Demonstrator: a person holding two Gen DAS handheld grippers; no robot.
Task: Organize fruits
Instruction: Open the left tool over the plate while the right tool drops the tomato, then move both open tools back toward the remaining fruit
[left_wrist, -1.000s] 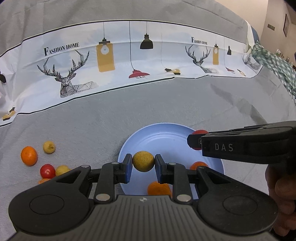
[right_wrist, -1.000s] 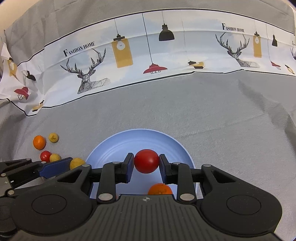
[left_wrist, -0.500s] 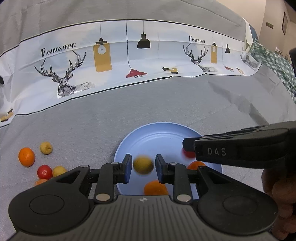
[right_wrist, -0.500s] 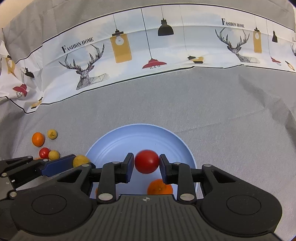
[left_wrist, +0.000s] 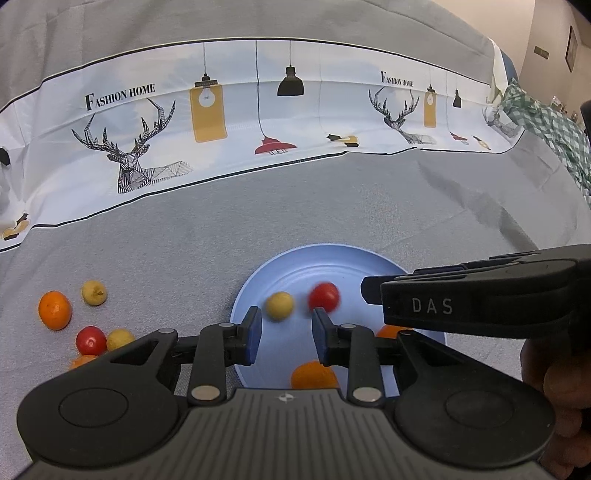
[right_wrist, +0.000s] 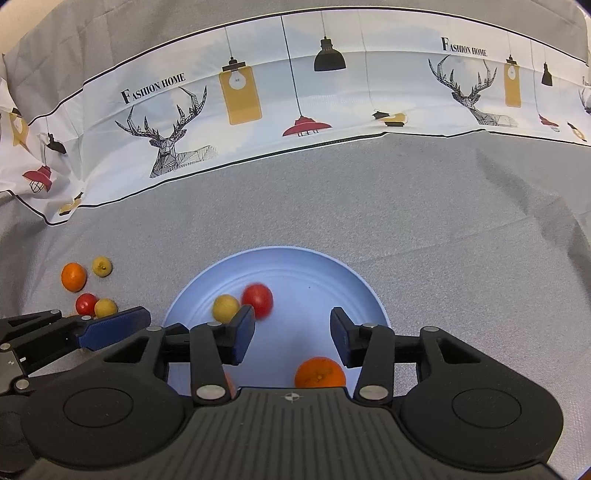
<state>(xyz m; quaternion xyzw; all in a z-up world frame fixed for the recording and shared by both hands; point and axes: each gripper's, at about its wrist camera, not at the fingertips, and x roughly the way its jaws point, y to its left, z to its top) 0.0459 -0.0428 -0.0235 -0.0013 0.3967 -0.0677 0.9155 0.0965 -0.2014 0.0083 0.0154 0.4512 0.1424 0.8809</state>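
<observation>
Right wrist view, blue plate (right_wrist: 325, 264), one red fruit (right_wrist: 258, 300), one yellow fruit (right_wrist: 225, 307)

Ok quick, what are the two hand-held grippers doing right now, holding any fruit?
Left hand-held gripper: open, holding nothing.
Right hand-held gripper: open, holding nothing.

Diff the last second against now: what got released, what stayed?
Both grippers opened. The left gripper let go of the yellow fruit, the right gripper the red tomato; both now lie on the blue plate. The loose fruit pile on the cloth is unchanged.
</observation>
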